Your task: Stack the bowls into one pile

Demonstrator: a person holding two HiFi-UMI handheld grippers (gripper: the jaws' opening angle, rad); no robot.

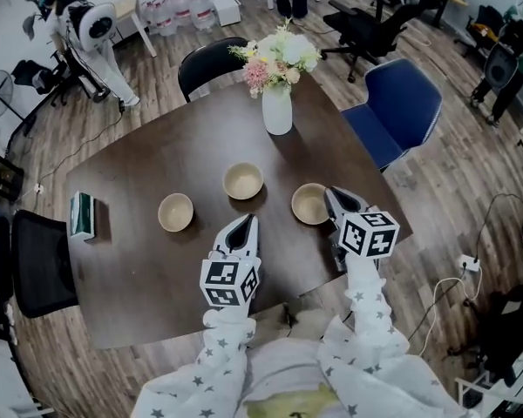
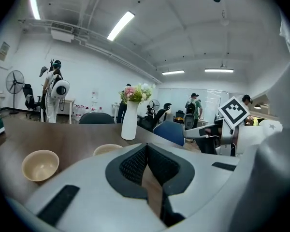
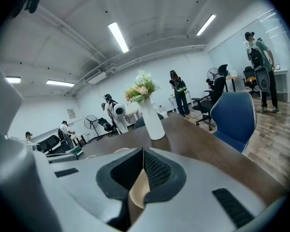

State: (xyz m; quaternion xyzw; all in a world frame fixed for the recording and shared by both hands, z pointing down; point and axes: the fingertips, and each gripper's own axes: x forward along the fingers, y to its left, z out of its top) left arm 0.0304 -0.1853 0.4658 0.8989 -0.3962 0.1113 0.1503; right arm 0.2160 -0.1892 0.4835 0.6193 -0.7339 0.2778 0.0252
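Observation:
Three beige bowls stand apart on the dark brown table: the left bowl, the middle bowl and the right bowl. My left gripper hovers just in front of the gap between the left and middle bowls, its jaws shut with nothing in them. My right gripper is shut too, with its tips at the right bowl's right rim. That bowl's beige shows below the closed tips in the right gripper view.
A white vase of flowers stands behind the bowls at the table's far side. A green box lies near the left edge. A black chair and a blue chair flank the table; people stand further off.

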